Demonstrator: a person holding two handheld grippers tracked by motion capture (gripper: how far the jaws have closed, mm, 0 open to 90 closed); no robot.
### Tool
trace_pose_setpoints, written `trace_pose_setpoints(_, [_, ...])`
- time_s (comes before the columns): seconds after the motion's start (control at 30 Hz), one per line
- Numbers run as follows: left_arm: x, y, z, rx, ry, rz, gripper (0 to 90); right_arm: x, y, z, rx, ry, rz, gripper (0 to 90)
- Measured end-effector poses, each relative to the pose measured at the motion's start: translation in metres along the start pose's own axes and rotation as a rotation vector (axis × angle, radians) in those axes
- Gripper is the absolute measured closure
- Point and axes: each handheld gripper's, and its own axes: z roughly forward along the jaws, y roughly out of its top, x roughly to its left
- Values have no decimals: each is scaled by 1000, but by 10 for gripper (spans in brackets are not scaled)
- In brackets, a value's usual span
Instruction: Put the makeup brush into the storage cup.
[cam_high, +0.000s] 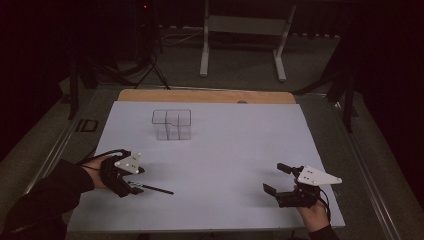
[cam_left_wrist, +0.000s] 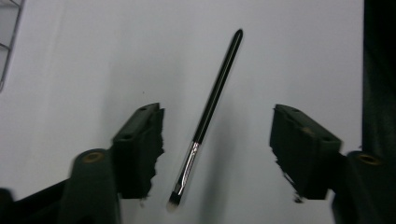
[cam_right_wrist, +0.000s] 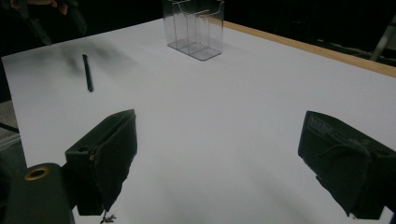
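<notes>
White paper is covering the table (cam_high: 300, 130) in the high view, with a wooden edge showing at the far side. A clear plastic organizer (cam_high: 171, 125) with several compartments is standing toward the far left of the sheet. The left gripper (cam_high: 136, 180) is sitting low at the near left, and a thin black brush (cam_high: 152, 188) is lying flat on the paper with one end under it. The right gripper (cam_high: 277, 179) is waiting at the near right, well apart from everything, with its jaws spread wide.

Looking along the left gripper (cam_left_wrist: 217, 140), its jaws are standing wide open on either side of the brush (cam_left_wrist: 212, 100), touching nothing. The pale bristle tip is pointing toward the camera, a silver metal collar is sitting just behind it, and the long black handle is running away and to the right.

Looking along the right gripper (cam_right_wrist: 217, 154), its jaws are gaping over bare paper. The brush (cam_right_wrist: 87, 72) is lying far off to the left, and the organizer (cam_right_wrist: 196, 28) is standing empty at the far side.

The brush is probably very light, stiff and smooth, so it may be inclined to roll or slip. Taking hold across the handle just behind the collar looks best, keeping clear of the soft bristles.
</notes>
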Motion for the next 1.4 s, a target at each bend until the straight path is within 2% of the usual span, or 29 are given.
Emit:
trace_pose_setpoints(0.2, [3,-2,11,58,-5,15,441,0,0,0,2,0,-1,119])
trace_pose_setpoints(0.33, [5,-2,15,74,-15,15,499,0,0,1,3,0,-1,119])
trace_pose_setpoints(0.47, [5,0,19,96,-7,46,522,0,0,0,2,1,0,119])
trace_pose_setpoints(0.77, [9,-2,28,143,-36,70,636,0,-1,1,2,2,3,119])
trace_pose_setpoints(1.1, [12,-4,34,164,-38,86,679,-1,-1,1,1,3,3,119])
trace_pose_setpoints(1.23, [12,-5,38,187,-39,109,701,-1,0,0,0,3,1,119])
trace_pose_setpoints(1.3, [11,-5,42,214,-33,127,702,-1,0,0,-1,2,2,119])
trace_pose_setpoints(1.4, [11,-5,44,215,-40,125,703,-1,0,0,-1,2,3,119])
